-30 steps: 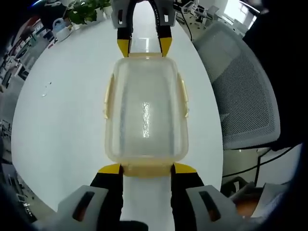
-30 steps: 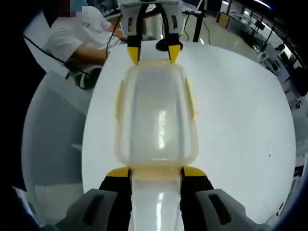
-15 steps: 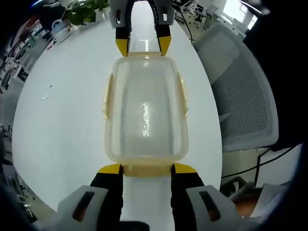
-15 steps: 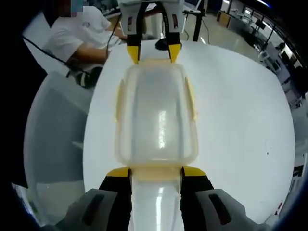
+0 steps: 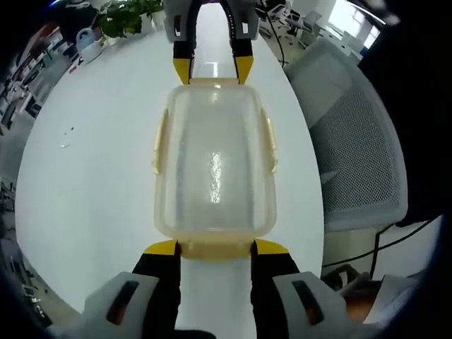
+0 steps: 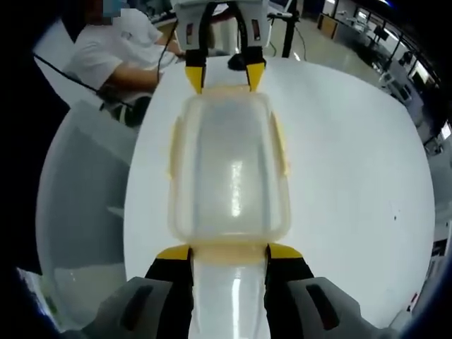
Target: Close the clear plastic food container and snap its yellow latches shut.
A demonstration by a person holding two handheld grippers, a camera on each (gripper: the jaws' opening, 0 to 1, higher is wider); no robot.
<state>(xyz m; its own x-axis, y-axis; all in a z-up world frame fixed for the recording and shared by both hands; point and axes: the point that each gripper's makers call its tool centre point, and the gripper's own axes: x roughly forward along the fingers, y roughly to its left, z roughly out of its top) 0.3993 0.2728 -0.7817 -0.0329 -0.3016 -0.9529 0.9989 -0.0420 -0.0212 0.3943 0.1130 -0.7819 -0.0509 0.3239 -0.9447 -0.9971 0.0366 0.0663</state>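
Left two-jaw gripper with yellow tips (image 5: 215,248) rises from 6 o'clock, jaws parted; right black-and-yellow gripper (image 6: 229,254) faces it likewise, jaws apart.

Container (image 5: 214,169) lid is frosted w/ glare, so contents can't be told. End latch (image 5: 215,248) sits between left gripper (image 5: 215,247) jaw tips; whether it's snapped down can't be told, same for far end latch (image 5: 210,82) at right gripper (image 5: 210,69). Chair (image 5: 357,148) cut off by table edge (image 5: 311,183). In right gripper view, seated person (image 6: 116,53) cut off at top; small speck on table (image 6: 393,226) too small to tell.
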